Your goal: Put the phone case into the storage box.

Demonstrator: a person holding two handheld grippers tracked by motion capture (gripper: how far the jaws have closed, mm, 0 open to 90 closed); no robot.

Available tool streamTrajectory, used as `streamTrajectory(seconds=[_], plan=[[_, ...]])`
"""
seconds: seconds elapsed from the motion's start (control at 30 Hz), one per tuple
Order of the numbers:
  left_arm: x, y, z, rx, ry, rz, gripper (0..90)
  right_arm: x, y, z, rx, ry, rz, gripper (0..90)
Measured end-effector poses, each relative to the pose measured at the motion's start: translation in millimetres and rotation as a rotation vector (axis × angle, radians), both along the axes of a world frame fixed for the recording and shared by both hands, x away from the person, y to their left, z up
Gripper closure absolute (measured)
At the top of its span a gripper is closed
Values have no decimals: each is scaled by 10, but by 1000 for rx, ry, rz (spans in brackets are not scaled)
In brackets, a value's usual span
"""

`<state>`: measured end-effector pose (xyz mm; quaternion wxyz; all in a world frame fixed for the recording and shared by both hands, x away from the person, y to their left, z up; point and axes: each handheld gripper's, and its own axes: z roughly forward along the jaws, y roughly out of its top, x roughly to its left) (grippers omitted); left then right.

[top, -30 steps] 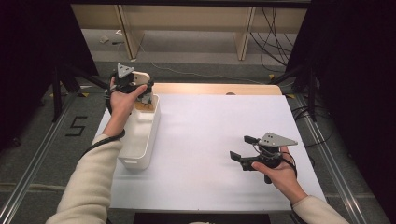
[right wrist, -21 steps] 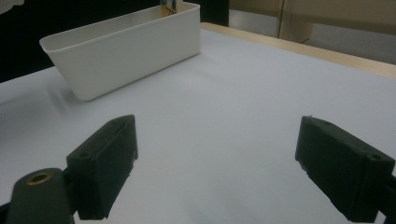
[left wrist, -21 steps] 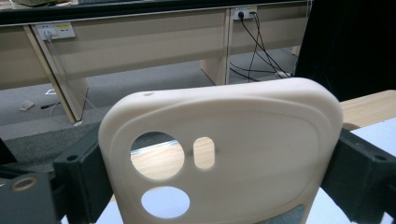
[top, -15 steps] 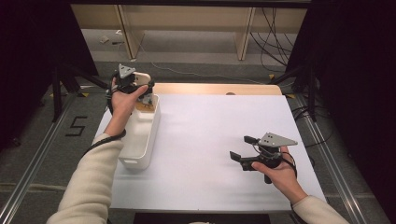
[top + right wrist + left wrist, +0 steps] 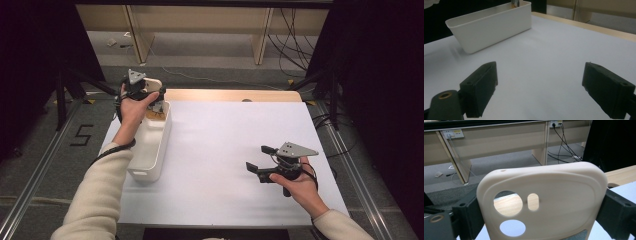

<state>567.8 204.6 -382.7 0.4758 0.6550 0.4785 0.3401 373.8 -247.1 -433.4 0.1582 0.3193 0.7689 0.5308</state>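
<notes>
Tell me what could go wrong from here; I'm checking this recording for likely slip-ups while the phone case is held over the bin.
1. The left gripper clamps the cream phone case by its side edges alone; soft-looking, it might bow or slip out.
2. The case hangs over the far end of the white bin, close to the table's edge; released off-line, it could miss the bin.
3. The right gripper rests open and apart, too far to catch anything.

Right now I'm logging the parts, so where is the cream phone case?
The phone case is clamped between the left gripper's jaws, above the far end of the white bin at the table's left side in the high view.
</notes>
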Motion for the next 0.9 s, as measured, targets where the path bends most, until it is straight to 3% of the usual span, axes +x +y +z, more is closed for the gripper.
streamTrajectory(seconds=[0.9], plan=[[35,-15,-43,10,17,5,91,2,1,-5,-1,8,3,140]])
